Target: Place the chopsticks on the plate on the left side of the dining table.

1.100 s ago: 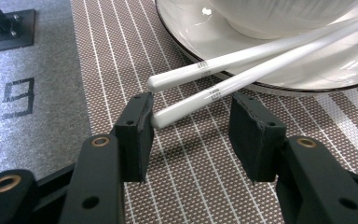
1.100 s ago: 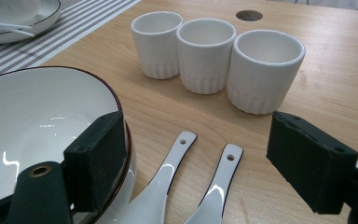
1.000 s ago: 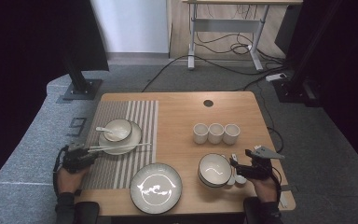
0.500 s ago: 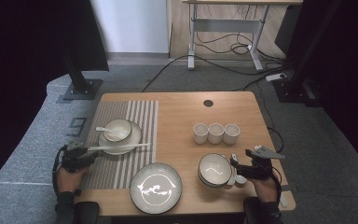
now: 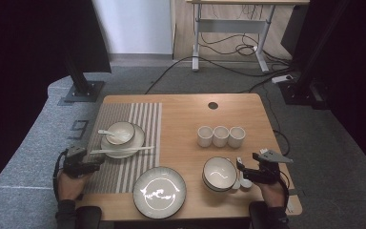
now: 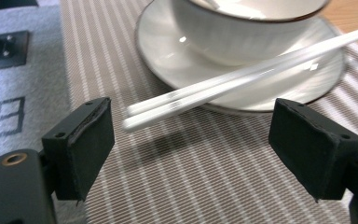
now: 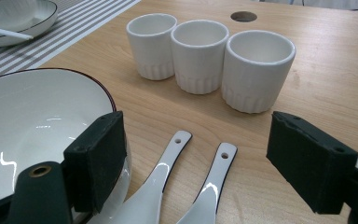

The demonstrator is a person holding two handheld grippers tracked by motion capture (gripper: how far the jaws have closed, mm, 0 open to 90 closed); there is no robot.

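Count on worktop [image 5: 186,114]:
- cups [image 5: 220,136]: 3, white, in one row.
- bowls: 2, one on a saucer [image 5: 136,142], one [image 5: 219,173] at the near right.
- saucer: 1.
- large plate [image 5: 159,192]: 1.
- spoons: 3, one in the saucer bowl [image 5: 120,132], two [image 7: 182,186] beside the right bowl.
- chopsticks [image 6: 242,79]: 2, one pair.
- striped mat [image 5: 124,167]: 1.

Three white cups [image 5: 220,136] sit in a row, touching, mid-table toward the far right, with a bowl [image 5: 219,173] near them and two spoons [image 7: 179,186] just beside it. Over left, chopsticks [image 6: 242,79] rest across a saucer [image 5: 137,143] on the striped mat [image 5: 145,124]; a patterned plate [image 5: 159,192] lies near centre.
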